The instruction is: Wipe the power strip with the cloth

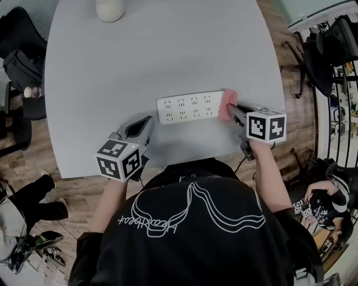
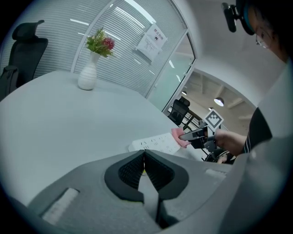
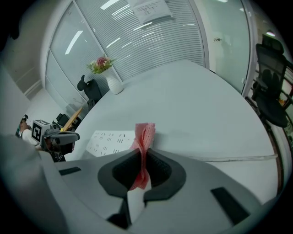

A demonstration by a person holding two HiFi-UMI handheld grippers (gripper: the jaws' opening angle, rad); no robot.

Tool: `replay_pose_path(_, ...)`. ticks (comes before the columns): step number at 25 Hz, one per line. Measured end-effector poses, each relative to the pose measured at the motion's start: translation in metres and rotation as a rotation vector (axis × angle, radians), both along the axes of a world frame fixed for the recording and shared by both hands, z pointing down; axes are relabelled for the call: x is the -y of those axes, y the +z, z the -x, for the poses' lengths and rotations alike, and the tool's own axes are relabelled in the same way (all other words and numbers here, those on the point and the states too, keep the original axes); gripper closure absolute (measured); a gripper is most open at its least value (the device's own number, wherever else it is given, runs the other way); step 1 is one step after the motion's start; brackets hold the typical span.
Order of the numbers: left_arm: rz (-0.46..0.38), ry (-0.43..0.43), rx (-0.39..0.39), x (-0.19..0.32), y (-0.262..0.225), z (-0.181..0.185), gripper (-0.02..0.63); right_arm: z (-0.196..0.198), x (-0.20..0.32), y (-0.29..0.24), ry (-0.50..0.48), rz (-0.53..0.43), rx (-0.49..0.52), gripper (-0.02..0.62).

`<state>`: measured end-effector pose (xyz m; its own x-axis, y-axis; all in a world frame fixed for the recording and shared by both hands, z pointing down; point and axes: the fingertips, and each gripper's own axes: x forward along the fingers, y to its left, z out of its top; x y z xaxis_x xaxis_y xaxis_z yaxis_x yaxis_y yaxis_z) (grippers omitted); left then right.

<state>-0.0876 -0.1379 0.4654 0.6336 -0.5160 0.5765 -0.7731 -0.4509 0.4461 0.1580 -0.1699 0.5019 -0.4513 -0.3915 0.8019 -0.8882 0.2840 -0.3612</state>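
Observation:
A white power strip lies flat on the grey table, near its front edge. A pink cloth rests on the strip's right end, pinched in my right gripper, which is shut on it. In the right gripper view the cloth stands folded between the jaws, with the strip just to the left. My left gripper sits to the left of the strip and nearer me, apart from it, with its jaws shut and nothing in them. The left gripper view shows the strip and cloth ahead.
A white vase with flowers stands at the table's far side. The strip's cable runs off to the right. Office chairs stand left of the table. A seated person is at the lower right, beside racks.

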Motion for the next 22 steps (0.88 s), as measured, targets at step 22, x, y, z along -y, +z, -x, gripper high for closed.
replay_pose_path(22, 0.052, -0.121, -0.024, -0.007, 0.002, 0.039, 0.594, 0.142, 0.0, -0.046, -0.233, -0.075, 0.218, 0.56)
